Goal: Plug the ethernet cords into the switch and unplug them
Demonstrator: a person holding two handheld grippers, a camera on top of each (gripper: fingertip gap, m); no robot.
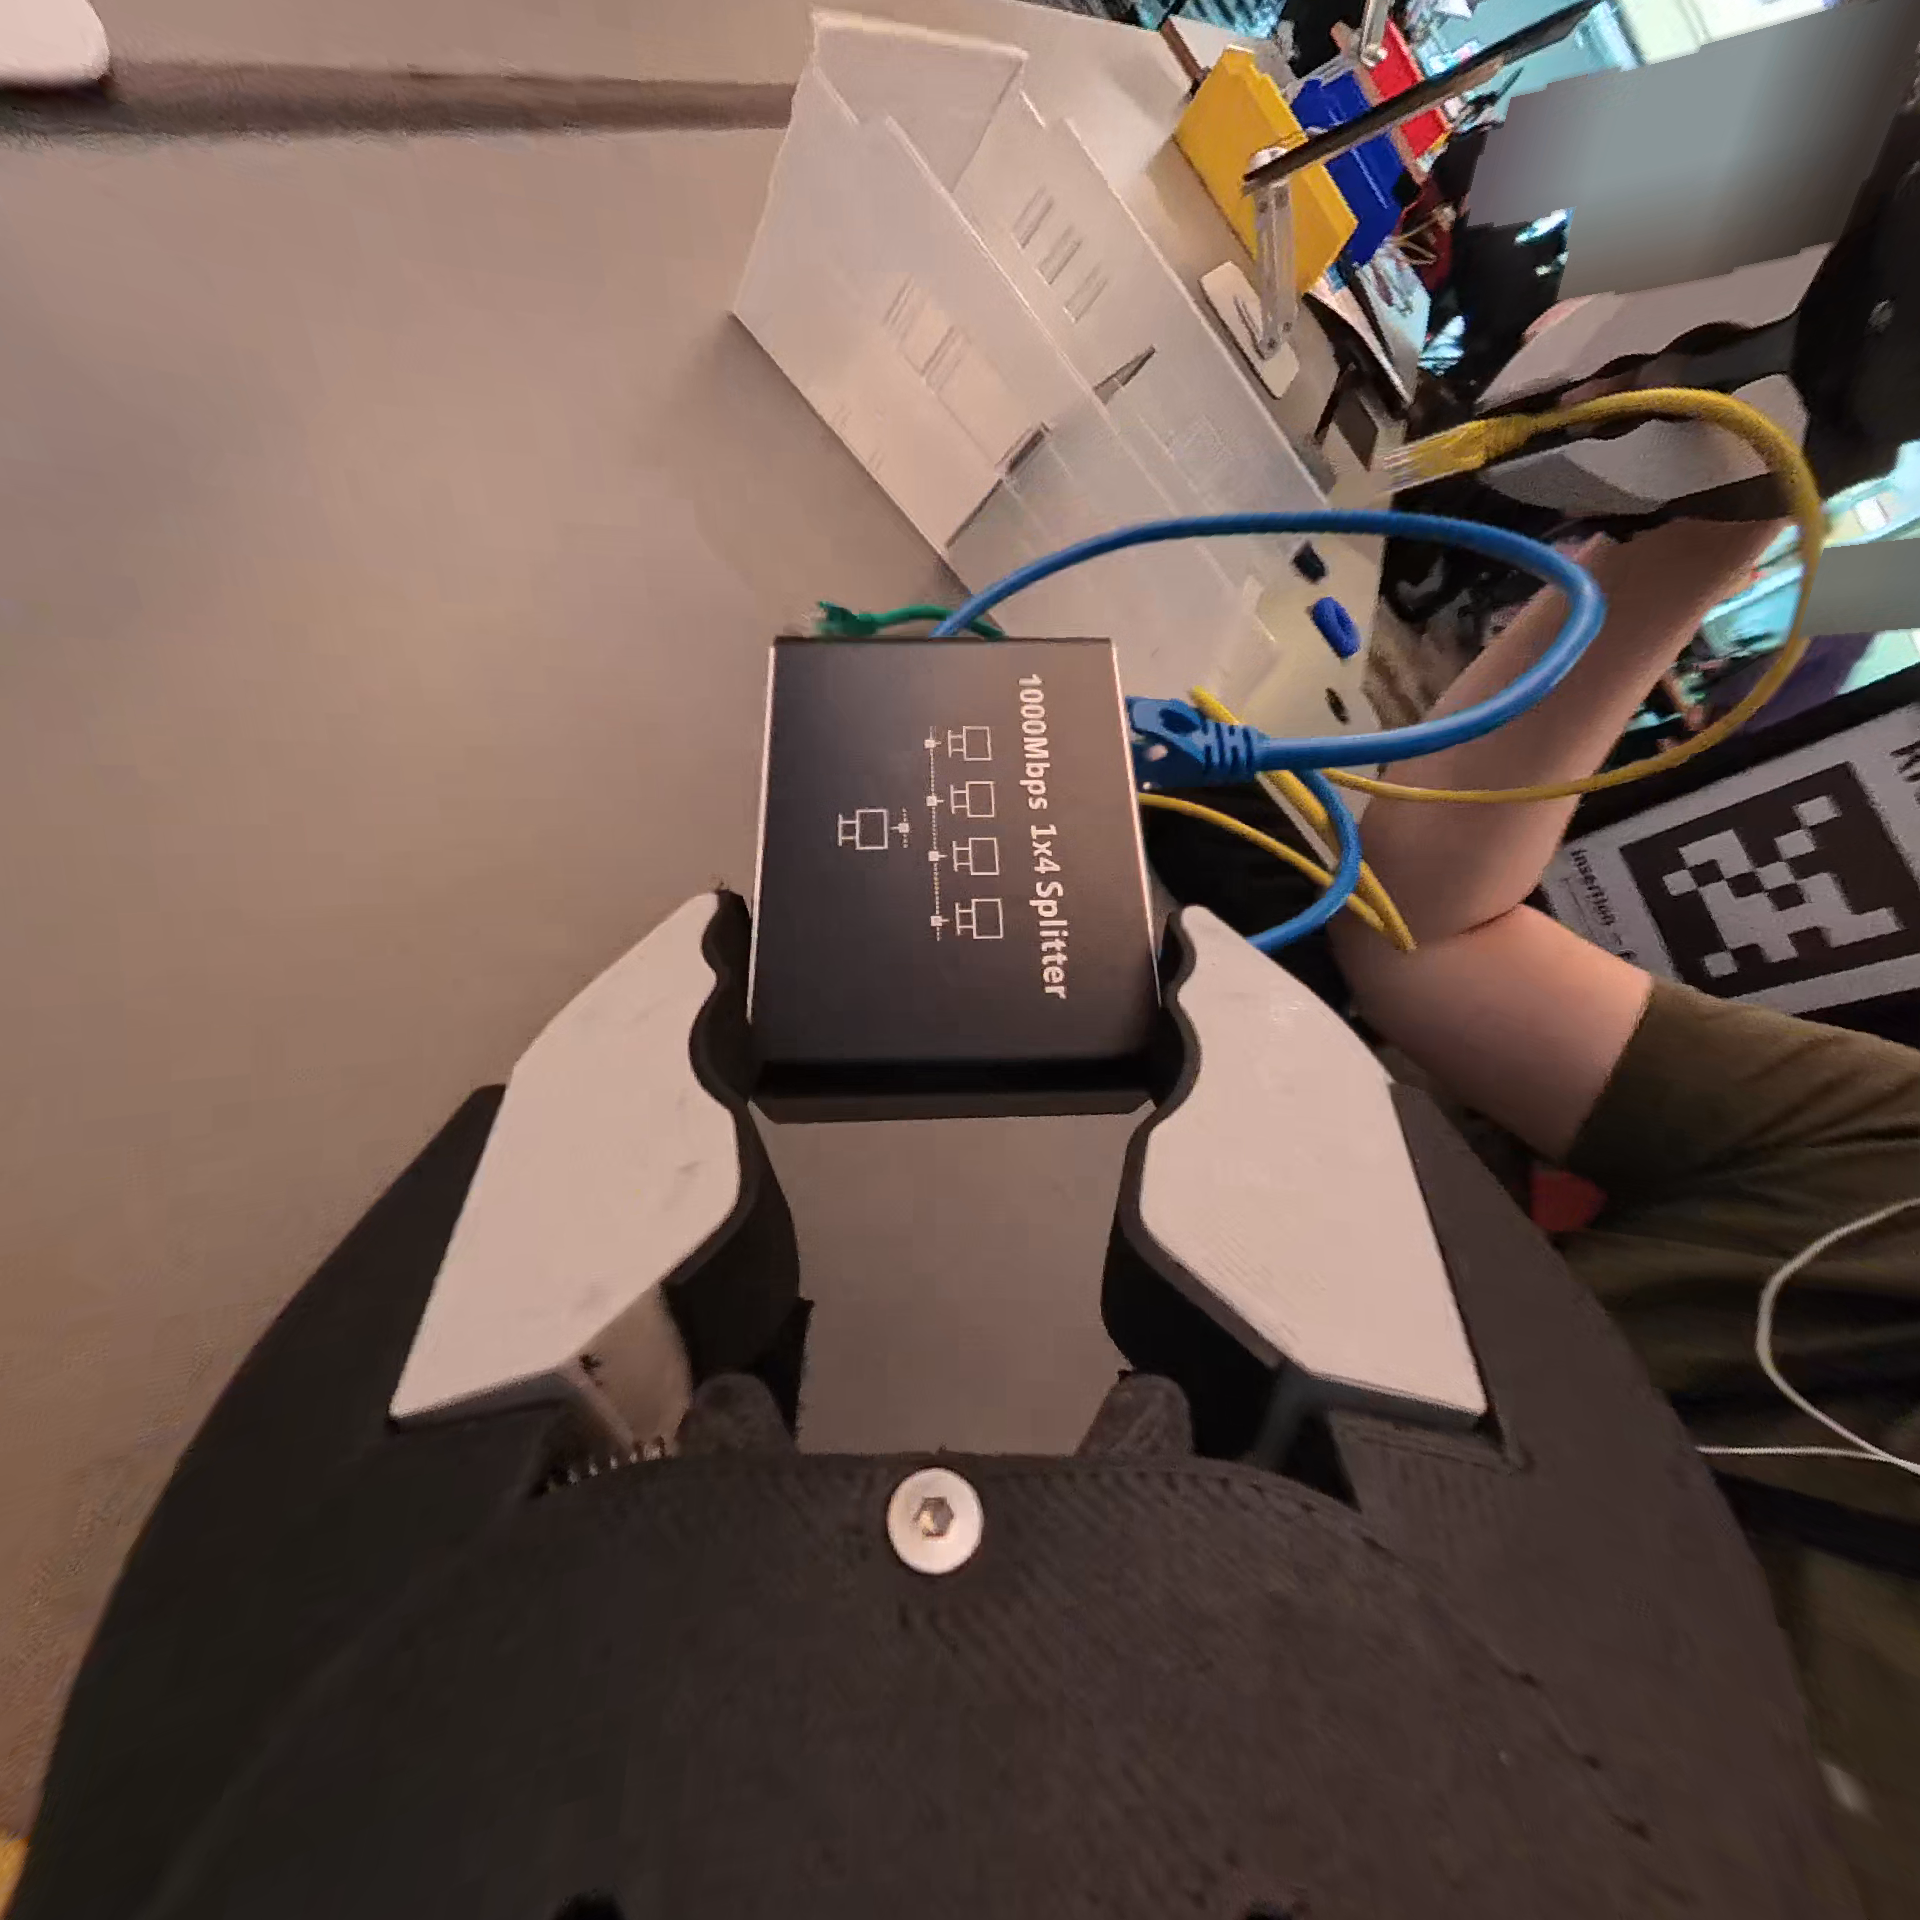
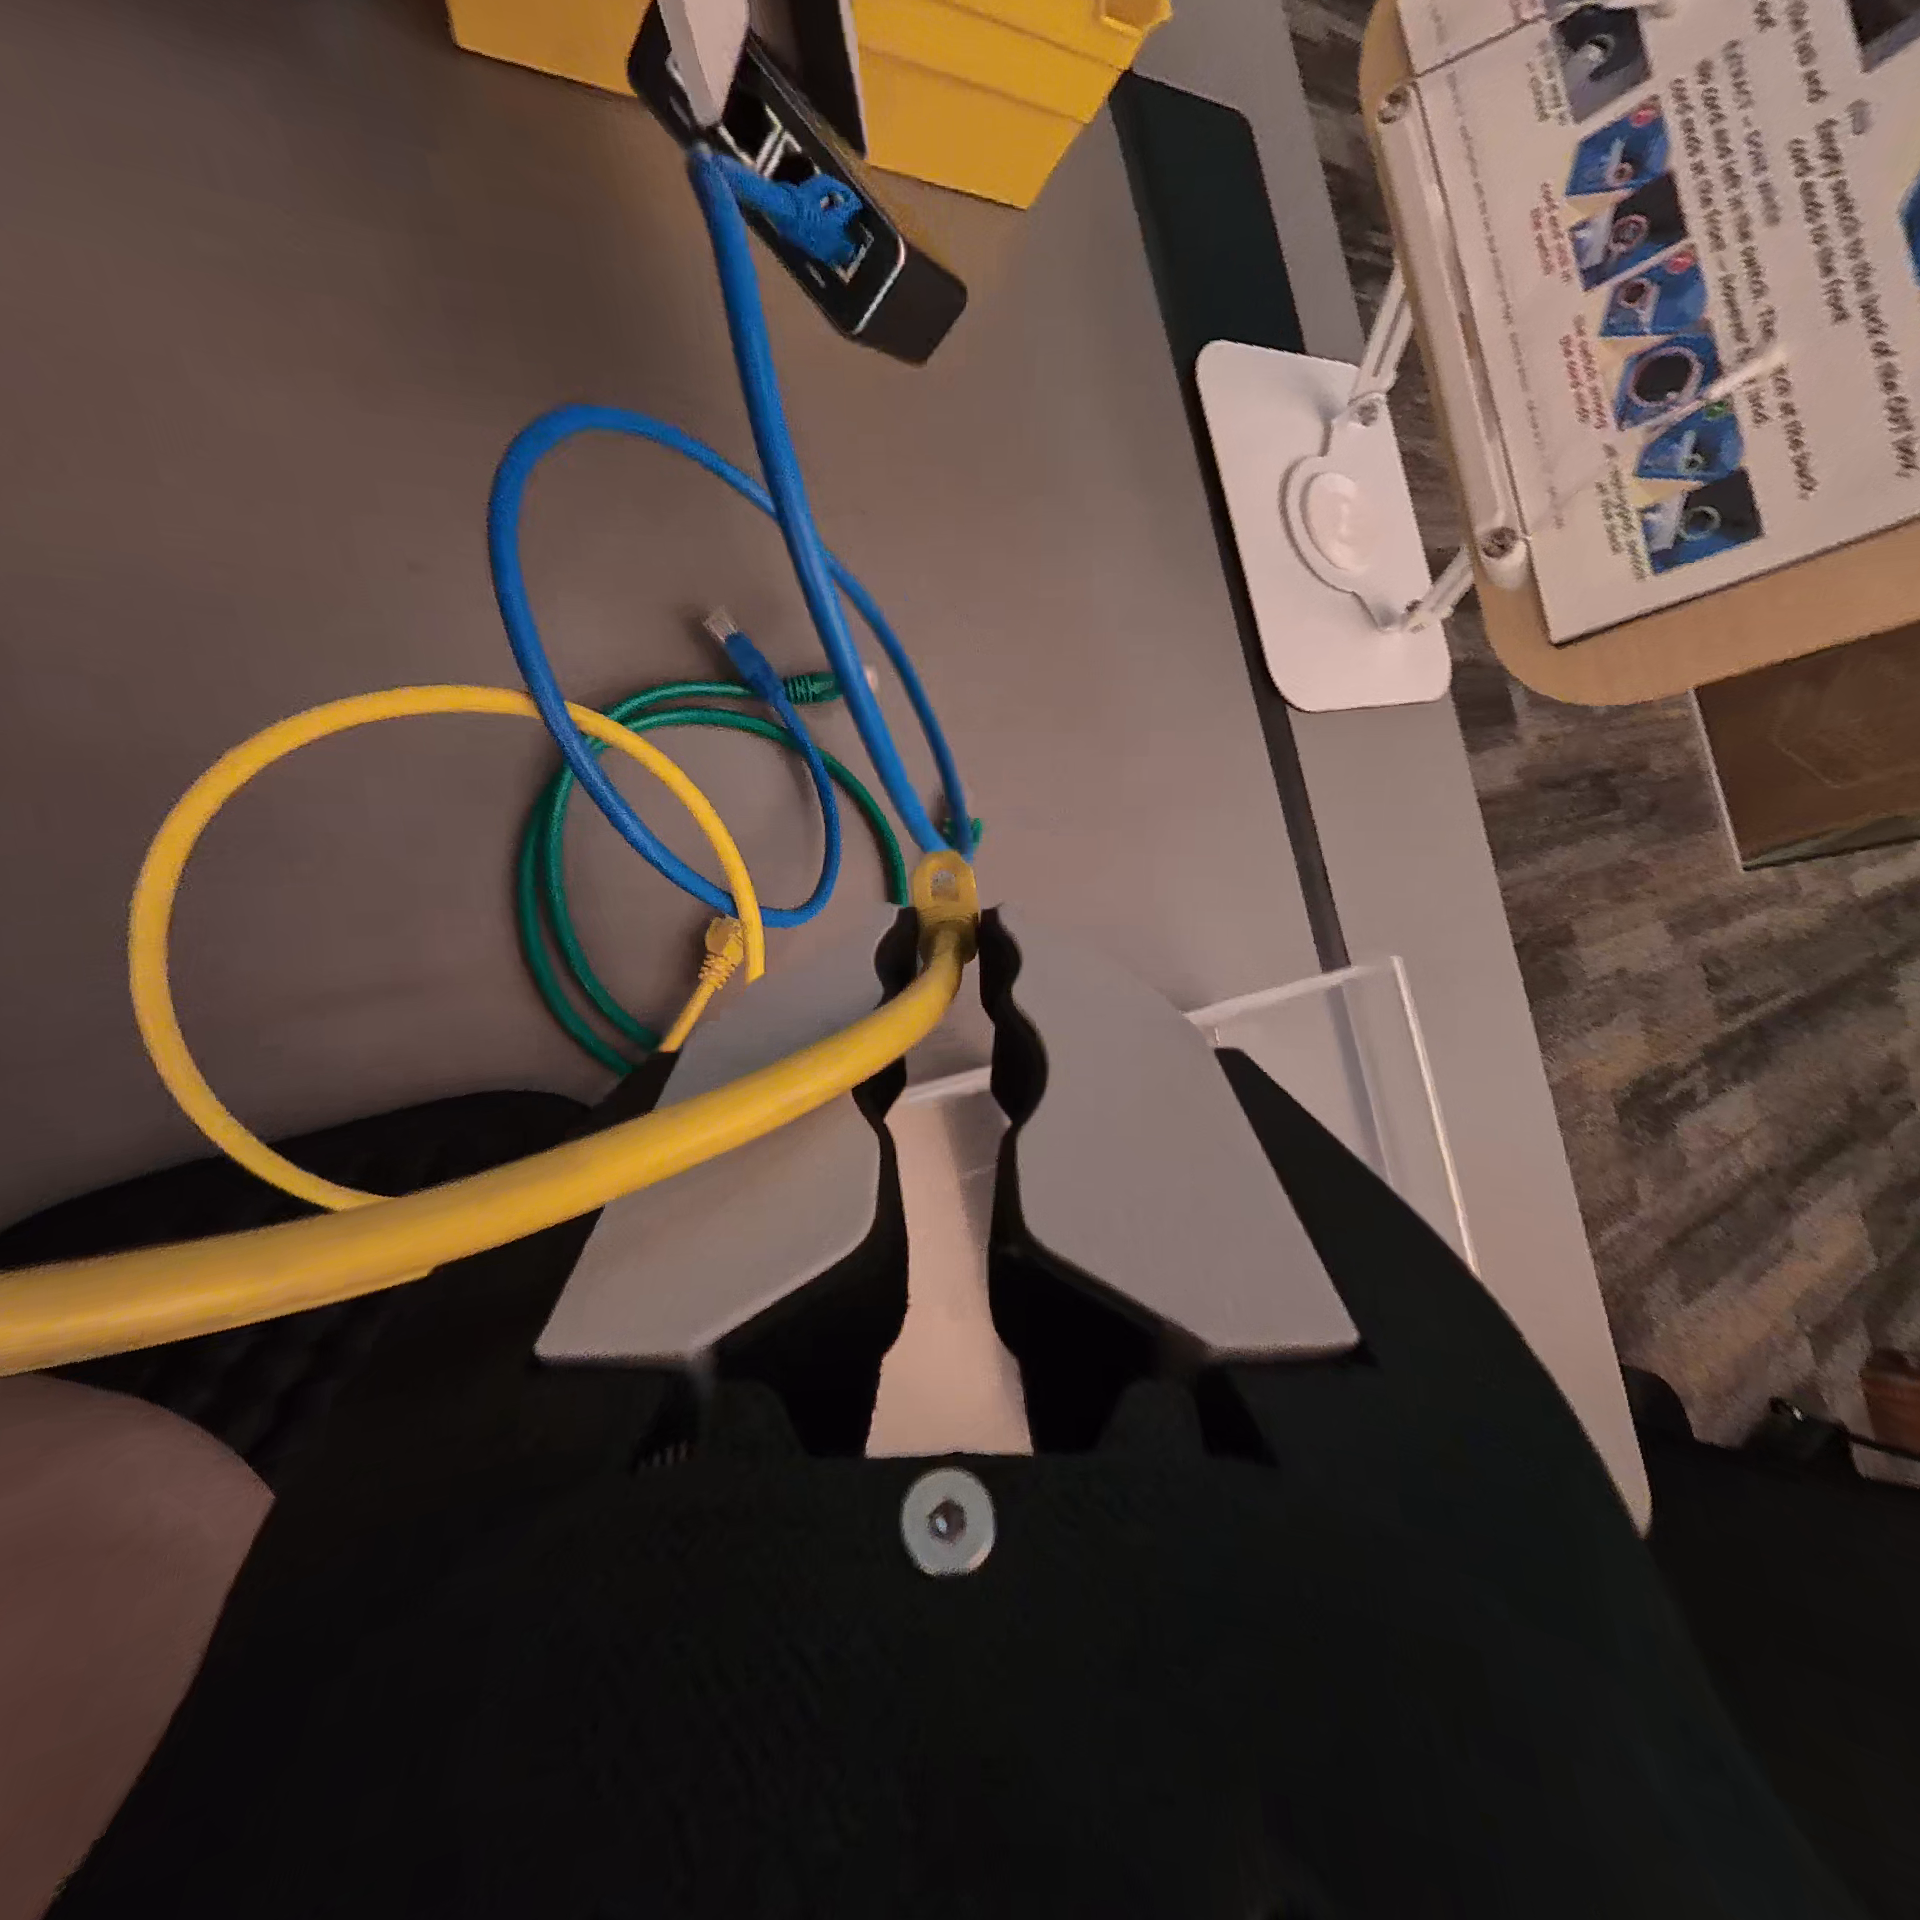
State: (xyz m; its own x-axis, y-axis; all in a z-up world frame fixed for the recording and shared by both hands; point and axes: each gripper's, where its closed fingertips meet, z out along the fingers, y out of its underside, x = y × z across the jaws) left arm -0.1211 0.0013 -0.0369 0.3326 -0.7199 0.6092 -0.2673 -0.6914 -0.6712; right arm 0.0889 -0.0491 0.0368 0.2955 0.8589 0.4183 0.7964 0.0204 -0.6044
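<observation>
My left gripper [image 1: 948, 930] is shut on the black switch [image 1: 951, 862] and holds it by its two sides. A blue cord's plug [image 1: 1184, 743] sits in a port on the switch's right side. The switch also shows in the right wrist view [image 2: 831, 223] at the top, with the blue plug [image 2: 816, 213] in it. My right gripper [image 2: 940, 925] is shut on the yellow cord's plug [image 2: 943, 894], well short of the switch; it also shows in the left wrist view [image 1: 1439, 452]. The yellow cord [image 2: 312, 727] loops over the table.
A green cord [image 2: 582, 997] and a second blue cord [image 2: 623, 821] lie coiled on the grey table [image 2: 260, 416]. A yellow bin [image 2: 966, 94] stands behind the switch. A white stand [image 2: 1320, 520] holds an instruction sheet at the right. Clear plastic holders [image 1: 935, 312] stand at the back. A person's forearm [image 1: 1507, 883] is at the right. Left tips to right tips: about 25 cm.
</observation>
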